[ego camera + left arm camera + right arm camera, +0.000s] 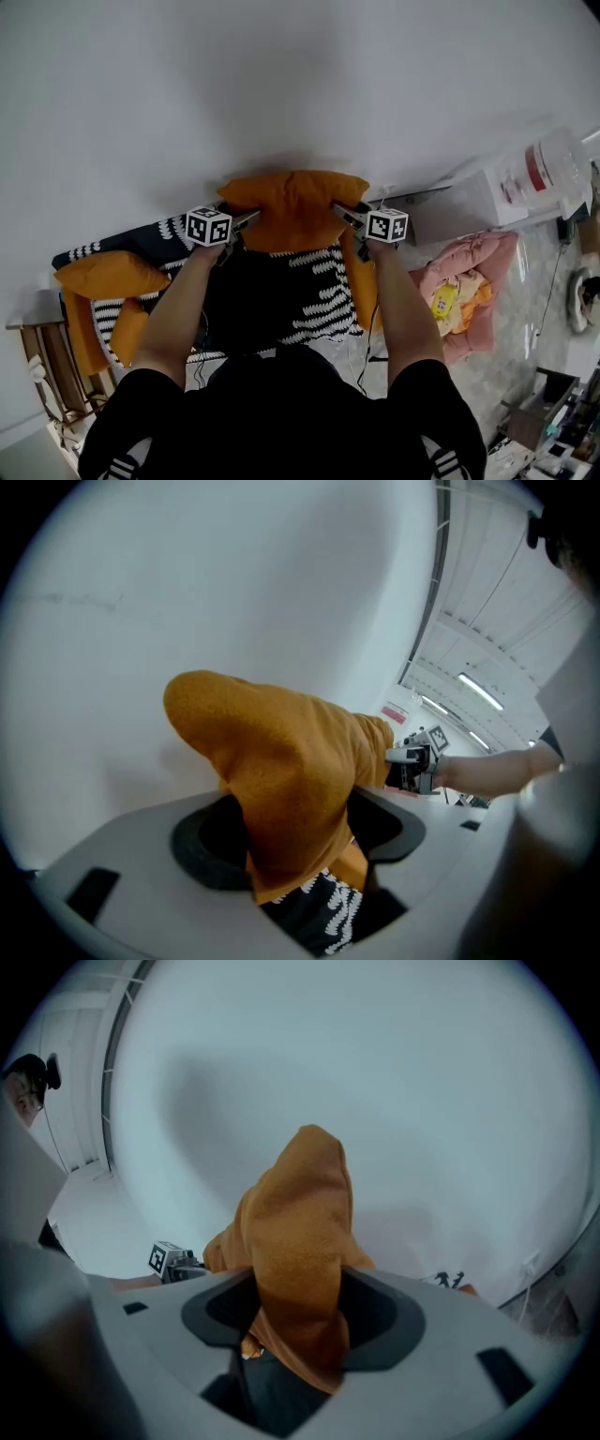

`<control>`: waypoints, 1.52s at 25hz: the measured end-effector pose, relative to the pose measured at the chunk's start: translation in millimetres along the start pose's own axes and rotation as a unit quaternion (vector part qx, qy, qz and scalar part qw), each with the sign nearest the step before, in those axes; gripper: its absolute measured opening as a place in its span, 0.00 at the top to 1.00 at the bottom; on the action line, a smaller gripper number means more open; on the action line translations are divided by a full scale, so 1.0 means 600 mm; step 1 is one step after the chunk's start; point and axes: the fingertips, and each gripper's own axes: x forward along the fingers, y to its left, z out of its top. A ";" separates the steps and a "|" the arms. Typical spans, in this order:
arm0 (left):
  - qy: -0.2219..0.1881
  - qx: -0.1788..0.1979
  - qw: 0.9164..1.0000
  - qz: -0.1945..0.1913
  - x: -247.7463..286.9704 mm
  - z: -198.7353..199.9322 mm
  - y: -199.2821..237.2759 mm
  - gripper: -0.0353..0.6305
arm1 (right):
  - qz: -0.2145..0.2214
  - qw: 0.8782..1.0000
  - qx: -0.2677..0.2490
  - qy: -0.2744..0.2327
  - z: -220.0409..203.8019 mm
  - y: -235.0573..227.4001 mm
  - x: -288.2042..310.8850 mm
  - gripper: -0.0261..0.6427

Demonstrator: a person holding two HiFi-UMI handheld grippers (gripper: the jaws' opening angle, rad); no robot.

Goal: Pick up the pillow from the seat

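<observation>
While the white wall (281,84) fills most of the head view, the seat (314,286) lies below it, draped in a black cover with white zebra-like stripes. Over the seat's back edge hangs the orange pillow (292,208), stretched sideways between the two grippers and raised against the wall. Both gripper views show its corners standing up in front of bare wall, with the striped cover beneath. To the right of the seat a pink bundle of bedding (469,272) lies on the floor, near a white box (487,192) by the wall. A second orange pillow (111,275) rests at the seat's left end, well apart from the held one. The left gripper (247,221) has its jaws pinched on the pillow's left corner, fabric bunched between the pads. The right gripper (343,213) pinches the right corner the same way, a fold of orange cloth squeezed between its jaws.
</observation>
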 end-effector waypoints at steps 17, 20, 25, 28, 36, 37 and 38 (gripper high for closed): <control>-0.046 0.018 0.998 -0.044 -0.114 0.070 -0.107 0.49 | -0.012 0.997 -0.009 -0.072 0.042 0.137 -0.117 0.58; -0.049 0.028 0.997 -0.052 -0.137 0.074 -0.126 0.49 | -0.013 0.997 -0.009 -0.081 0.037 0.162 -0.137 0.58; -0.050 0.039 0.996 -0.064 -0.171 0.069 -0.153 0.50 | -0.015 0.996 -0.009 -0.086 0.020 0.202 -0.163 0.58; -0.049 0.038 0.996 -0.070 -0.185 0.060 -0.162 0.50 | -0.020 0.995 -0.005 -0.094 0.007 0.215 -0.175 0.58; -0.056 0.036 0.994 -0.086 -0.235 0.045 -0.184 0.50 | -0.020 0.995 0.006 -0.100 -0.033 0.266 -0.201 0.59; -0.057 0.038 0.994 -0.088 -0.240 0.043 -0.188 0.50 | -0.020 0.995 0.007 -0.102 -0.036 0.273 -0.205 0.59; -0.057 0.039 0.994 -0.090 -0.244 0.041 -0.192 0.50 | -0.019 0.994 0.007 -0.105 -0.039 0.280 -0.210 0.59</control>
